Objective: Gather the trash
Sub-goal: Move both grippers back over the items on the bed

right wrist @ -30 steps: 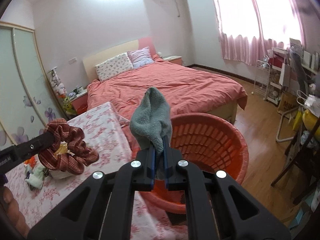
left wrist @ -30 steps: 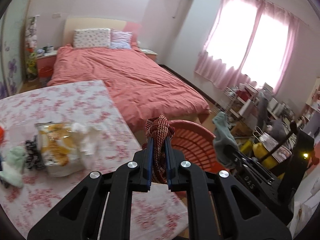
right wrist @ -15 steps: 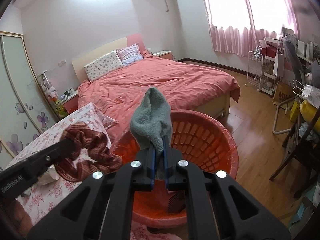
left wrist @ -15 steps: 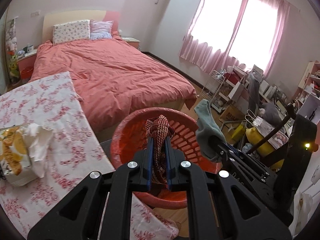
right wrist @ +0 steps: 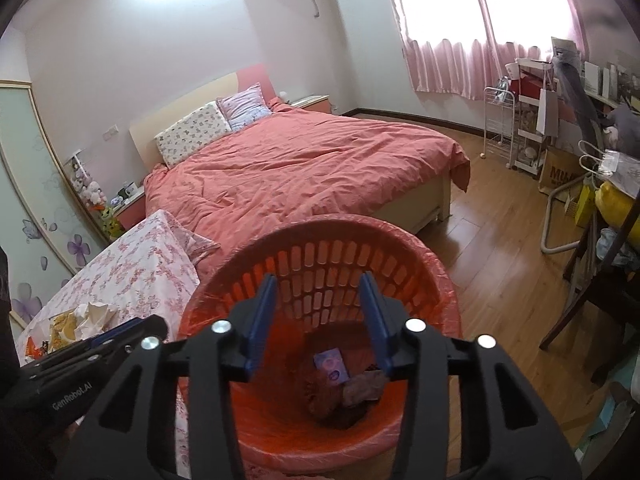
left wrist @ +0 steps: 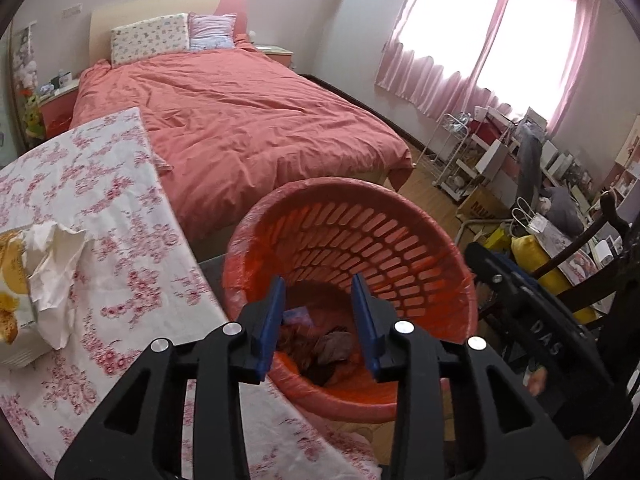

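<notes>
Left wrist view: left gripper [left wrist: 319, 322] over the red basket [left wrist: 420, 236], jaws opening, nothing between the blue pads. Right wrist view: right gripper [right wrist: 319, 322] over the same basket [right wrist: 448, 280], jaws opening, gap likewise bare. Crumpled cloth items [right wrist: 362, 386] and a small purple packet [right wrist: 331, 364] lie on the basket bottom. Basket stands just beside the floral-covered table [left wrist: 100, 200], which holds a snack bag [left wrist: 12, 292] and tissue [left wrist: 52, 256]. Bed [right wrist: 304, 168] beyond.

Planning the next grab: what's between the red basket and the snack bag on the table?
In the left wrist view, only flowered tablecloth and crumpled white paper against the snack bag lie before the red basket.
</notes>
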